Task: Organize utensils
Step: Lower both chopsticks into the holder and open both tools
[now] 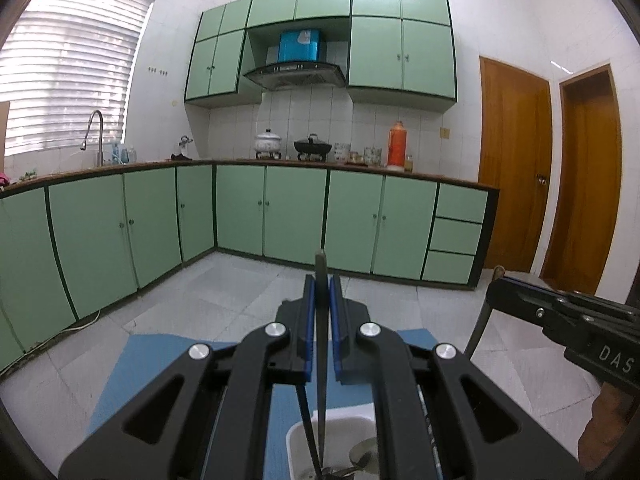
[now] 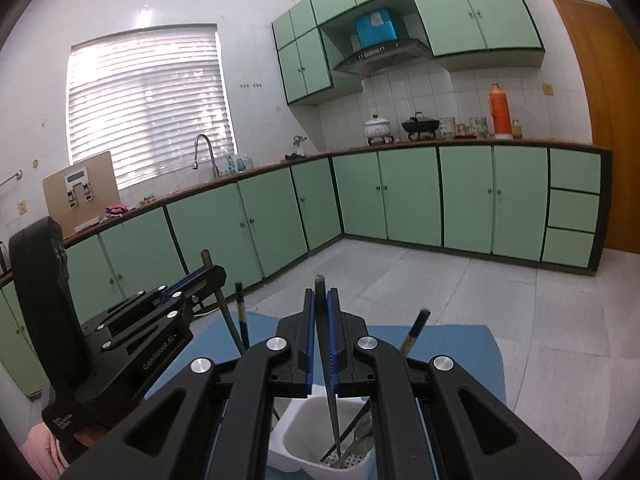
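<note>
My left gripper [image 1: 321,280] is shut on a thin dark utensil handle [image 1: 321,360] that runs down into a white utensil holder [image 1: 298,446]. My right gripper [image 2: 320,294] is shut on another grey utensil handle [image 2: 332,404] standing in the white holder [image 2: 294,446], which has a perforated floor. Each gripper shows in the other's view: the right one [image 1: 498,280] at the right, the left one [image 2: 210,270] at the left. Dark chopsticks [image 2: 241,312] [image 2: 416,330] lean out of the holder. A spoon bowl [image 1: 362,458] lies inside it.
The holder stands on a blue mat [image 1: 160,364] over a pale tiled surface [image 2: 560,320]. Green kitchen cabinets [image 1: 296,212], a counter with pots and an orange flask [image 1: 397,146], a sink tap [image 1: 94,132] and brown doors [image 1: 516,164] lie beyond.
</note>
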Tool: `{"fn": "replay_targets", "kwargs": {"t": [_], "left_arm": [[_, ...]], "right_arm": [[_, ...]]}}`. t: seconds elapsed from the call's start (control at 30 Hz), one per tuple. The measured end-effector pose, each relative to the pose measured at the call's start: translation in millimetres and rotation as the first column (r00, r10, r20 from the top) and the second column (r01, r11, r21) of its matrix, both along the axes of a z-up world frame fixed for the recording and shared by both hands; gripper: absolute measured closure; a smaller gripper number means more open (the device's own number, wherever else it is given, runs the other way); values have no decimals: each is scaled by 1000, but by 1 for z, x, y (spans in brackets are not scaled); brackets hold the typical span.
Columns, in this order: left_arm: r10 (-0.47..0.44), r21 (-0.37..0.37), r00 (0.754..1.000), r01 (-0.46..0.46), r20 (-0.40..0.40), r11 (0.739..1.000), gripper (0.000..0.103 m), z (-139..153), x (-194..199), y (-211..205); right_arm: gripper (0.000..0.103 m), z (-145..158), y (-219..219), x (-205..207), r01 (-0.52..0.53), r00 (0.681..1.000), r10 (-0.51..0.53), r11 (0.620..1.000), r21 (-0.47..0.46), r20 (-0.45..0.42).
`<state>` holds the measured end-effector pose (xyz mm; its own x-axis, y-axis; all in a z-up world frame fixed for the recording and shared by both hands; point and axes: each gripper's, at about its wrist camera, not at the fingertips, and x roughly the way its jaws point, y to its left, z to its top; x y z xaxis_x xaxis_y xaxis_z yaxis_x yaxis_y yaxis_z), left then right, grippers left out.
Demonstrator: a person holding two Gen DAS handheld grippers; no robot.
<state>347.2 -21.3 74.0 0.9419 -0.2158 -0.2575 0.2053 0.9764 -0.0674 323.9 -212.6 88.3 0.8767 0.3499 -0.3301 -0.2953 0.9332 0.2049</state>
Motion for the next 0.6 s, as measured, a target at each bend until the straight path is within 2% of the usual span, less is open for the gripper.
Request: {"fn": "replay_targets", "kwargs": {"t": [0.33,0.53,0.57,0.6], "left_arm": [[7,9,997,-6,-76,1000,96,-20,9,2],[16,-1,997,-16,-71,1000,95,-15,1,7],[16,-2,998,-17,-66,1000,90,-13,-3,9],[19,-4,998,-19,-62,1000,79,-11,-5,9]], "right_arm": [[97,-12,-1,6,26,999,-27,1000,-9,-23],[96,-6,1,0,45,999,-46,999,-28,-13],[95,-4,0,-2,53,999,-53,998,-27,-4],[94,-1,-2,-6,57,998,-57,998,-24,2]]}}
